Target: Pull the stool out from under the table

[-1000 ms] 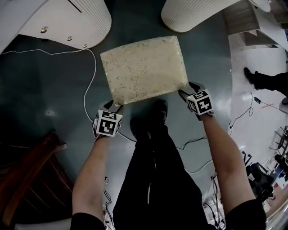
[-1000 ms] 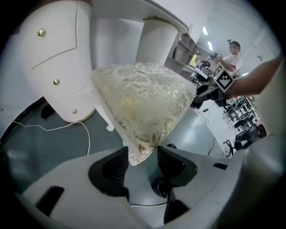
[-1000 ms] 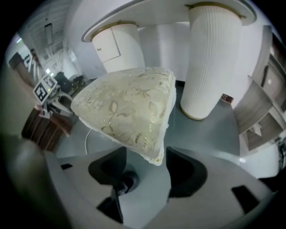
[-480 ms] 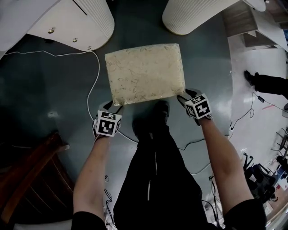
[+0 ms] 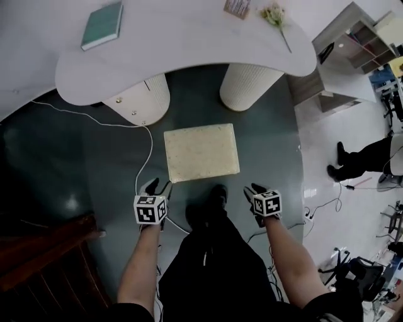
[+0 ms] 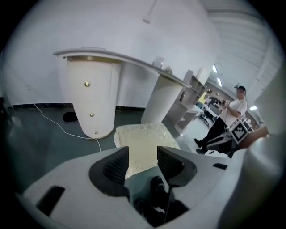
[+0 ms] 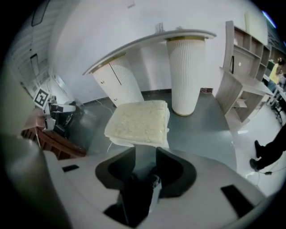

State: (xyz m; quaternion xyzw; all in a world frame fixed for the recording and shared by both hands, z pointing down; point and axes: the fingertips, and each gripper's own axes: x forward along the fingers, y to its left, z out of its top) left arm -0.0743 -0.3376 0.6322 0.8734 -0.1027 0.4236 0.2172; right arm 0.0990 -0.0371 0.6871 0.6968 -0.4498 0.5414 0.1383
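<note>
The stool, a rectangular cream cushioned seat, stands on the dark floor in front of the white table, between and short of its two ribbed pedestals. My left gripper hangs near the stool's near left corner, apart from it, jaws closing with nothing between them. My right gripper is off the near right corner, also clear of the seat, jaws closing on nothing. The left gripper view shows the stool beyond the gripper. In the right gripper view the stool lies ahead of the gripper.
A white cable runs along the floor left of the stool. A dark wooden chair is at lower left. The table carries a teal book and a flower. A shelf unit and another person's legs are at right.
Both grippers have come away from the stool's near corners and drawn back. The view has lifted, so the stool looks smaller and the whole tabletop shows. The right jaws have narrowed.
</note>
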